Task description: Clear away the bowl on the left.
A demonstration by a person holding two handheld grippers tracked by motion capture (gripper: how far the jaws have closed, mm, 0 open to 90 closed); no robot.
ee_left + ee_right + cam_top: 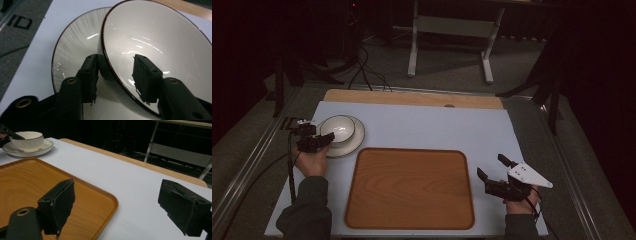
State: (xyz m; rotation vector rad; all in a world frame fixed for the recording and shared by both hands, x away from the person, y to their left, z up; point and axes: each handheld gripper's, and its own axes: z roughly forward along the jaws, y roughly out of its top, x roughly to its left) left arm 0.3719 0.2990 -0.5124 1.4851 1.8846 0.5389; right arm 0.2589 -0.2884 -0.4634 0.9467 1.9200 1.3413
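A white glazed ceramic bowl with a dark rim (160,42) sits on a matching white ribbed saucer (75,42) near the far left corner of the pale blue table (422,125). The left gripper (117,72) straddles the bowl's near wall, one jaw outside, one inside, not visibly pinching. The right gripper (120,205) hangs wide apart by the rounded wooden tray (409,187). No writing is legible on either piece.

The high view looks forward and down over the whole table (422,125). The left gripper view sits close above the bowl (160,37); the right gripper view looks low across the tray (30,182) toward that bowl.
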